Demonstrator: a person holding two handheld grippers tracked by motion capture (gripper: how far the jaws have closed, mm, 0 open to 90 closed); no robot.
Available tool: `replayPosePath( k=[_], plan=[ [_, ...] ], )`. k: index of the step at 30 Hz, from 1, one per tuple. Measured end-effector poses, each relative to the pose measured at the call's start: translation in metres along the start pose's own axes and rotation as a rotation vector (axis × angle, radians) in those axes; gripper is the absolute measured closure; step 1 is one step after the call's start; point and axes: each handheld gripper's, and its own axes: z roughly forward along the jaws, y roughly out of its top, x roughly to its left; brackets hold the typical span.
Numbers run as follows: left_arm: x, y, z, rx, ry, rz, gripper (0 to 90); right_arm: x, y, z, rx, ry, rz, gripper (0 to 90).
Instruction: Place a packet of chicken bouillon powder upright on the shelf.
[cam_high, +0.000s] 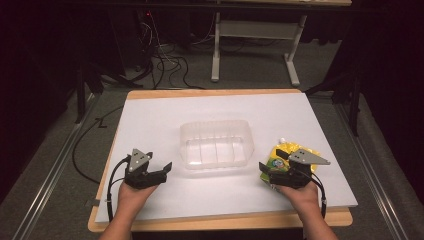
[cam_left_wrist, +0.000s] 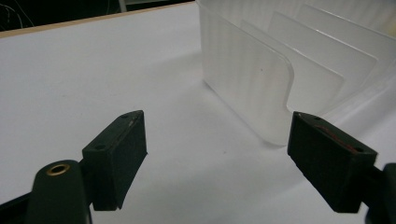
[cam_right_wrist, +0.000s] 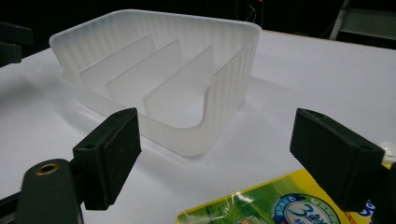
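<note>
- Two hand-held grippers rest low over the near part of the white table top (cam_high: 150, 115), one in each of the person's hands.
- The right gripper (cam_high: 272, 172) has its jaws spread wide with nothing pinched between them; in its own view (cam_right_wrist: 215, 154) bare white board shows in the gap.
- Right under and just ahead of that gripper lies one yellow refill pouch (cam_high: 282, 152), flat on the table. In the right gripper view (cam_right_wrist: 261, 205) its printed face shows green and yellow with a blue round badge, and it lies just below the right-hand jaw; whether the two touch I cannot tell.
- The pouch has a small white spout (cam_high: 282, 140) at the end away from the person, so its long axis runs from the gripper toward the far edge of the table.
- The left gripper (cam_high: 162, 172) also stands open and empty; in its own view (cam_left_wrist: 217, 158) only table lies between the pads.
- Between the two grippers and a little beyond them sits one translucent plastic bin (cam_high: 215, 142), near each but touching neither.
- The bin (cam_right_wrist: 187, 70) is a rounded rectangle with ribbed walls, three upright dividers inside, and a scooped cut-out in the wall nearest the grippers. Its long side runs across the table, from one gripper toward the other.
- In the left gripper view the bin's (cam_left_wrist: 252, 79) corner stands just ahead of the right-hand jaw.
</note>
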Motion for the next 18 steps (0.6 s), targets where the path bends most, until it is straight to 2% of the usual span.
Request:
replayPosePath(
  k=[8,18],
  plan=[
    [-0.002,-0.002,0.004,0.018,-0.018,0.006,20.3,-0.004,0.000,-0.005,-0.027,-0.012,0.001,18.3],
    [-0.003,-0.001,0.006,0.027,-0.026,0.022,20.6,-0.010,-0.002,-0.008,-0.030,-0.021,0.002,19.4]
  ],
)
